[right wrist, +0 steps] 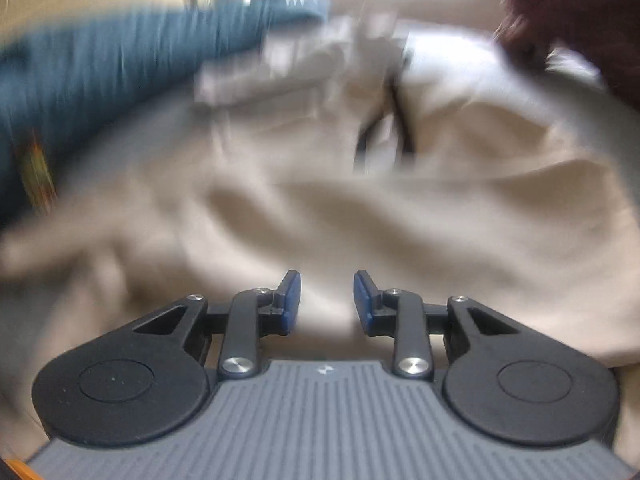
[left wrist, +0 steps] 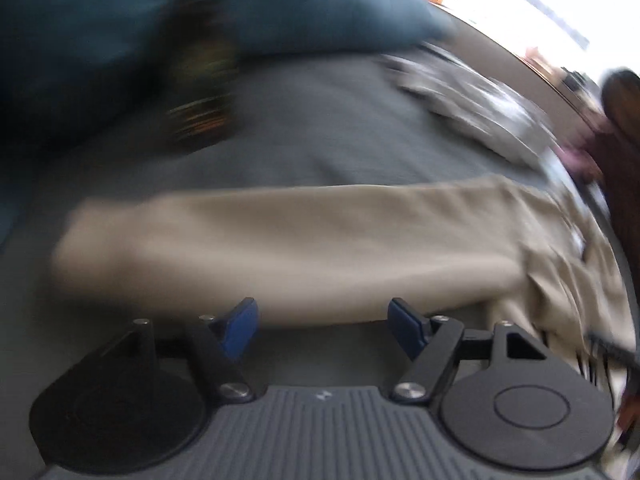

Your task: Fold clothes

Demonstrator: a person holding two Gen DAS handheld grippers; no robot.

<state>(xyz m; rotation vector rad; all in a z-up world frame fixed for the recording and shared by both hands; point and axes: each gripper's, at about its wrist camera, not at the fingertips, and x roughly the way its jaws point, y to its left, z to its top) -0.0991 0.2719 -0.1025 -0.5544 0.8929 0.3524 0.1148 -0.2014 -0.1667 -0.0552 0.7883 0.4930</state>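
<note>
Beige pants [left wrist: 288,248] lie across the grey bed [left wrist: 320,128], one leg stretched flat, waist end bunched toward the right. Left gripper [left wrist: 323,326] stands wide apart, nothing btwn pads, just short of the leg's near edge. Right gripper [right wrist: 327,300] is part open over rumpled cloth, empty. Fabric looks light, soft, limp, so it'll sag and crease. Best hold prob. at hem or waistband corners, pinching both layers.

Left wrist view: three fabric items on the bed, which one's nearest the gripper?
The beige trousers, stretched across just beyond the open left gripper. The grey-white patterned garment and the teal pillow lie farther back.
</note>
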